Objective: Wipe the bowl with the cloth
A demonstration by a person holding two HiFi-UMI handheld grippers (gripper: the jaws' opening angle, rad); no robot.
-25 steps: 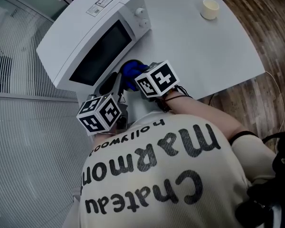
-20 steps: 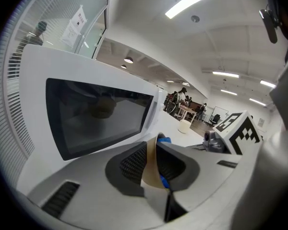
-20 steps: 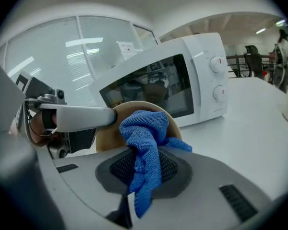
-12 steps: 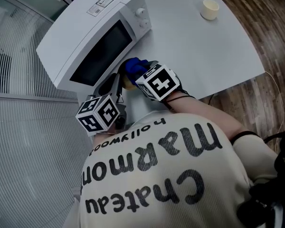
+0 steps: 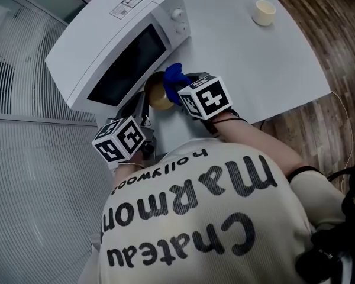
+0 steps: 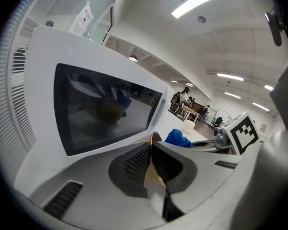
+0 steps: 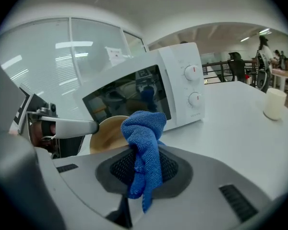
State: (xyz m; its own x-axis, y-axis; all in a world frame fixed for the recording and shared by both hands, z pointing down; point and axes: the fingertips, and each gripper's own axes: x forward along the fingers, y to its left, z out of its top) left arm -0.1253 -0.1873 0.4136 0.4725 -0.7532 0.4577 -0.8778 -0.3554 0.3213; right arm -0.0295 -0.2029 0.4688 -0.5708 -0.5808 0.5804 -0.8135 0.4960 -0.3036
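A tan bowl (image 5: 158, 94) is held tilted on its side in front of the microwave, its inside facing my right gripper (image 5: 181, 87). My left gripper (image 5: 144, 103) has the bowl's thin rim (image 6: 152, 172) between its jaws, which are closing on it. The right gripper is shut on a bunched blue cloth (image 7: 145, 143). That cloth (image 5: 173, 76) hangs at the bowl's far right edge. In the right gripper view the bowl (image 7: 108, 132) sits just left of the cloth, with the left gripper (image 7: 69, 127) at its rim.
A white microwave (image 5: 118, 40), door closed, stands right behind the bowl on the white table (image 5: 254, 64). A small white cup (image 5: 263, 12) sits at the table's far right. The table edge and wood floor (image 5: 319, 123) lie to my right.
The right gripper has carried the cloth off the bowl's middle, up and to the right, uncovering the tan inside. The left gripper has shifted slightly left.
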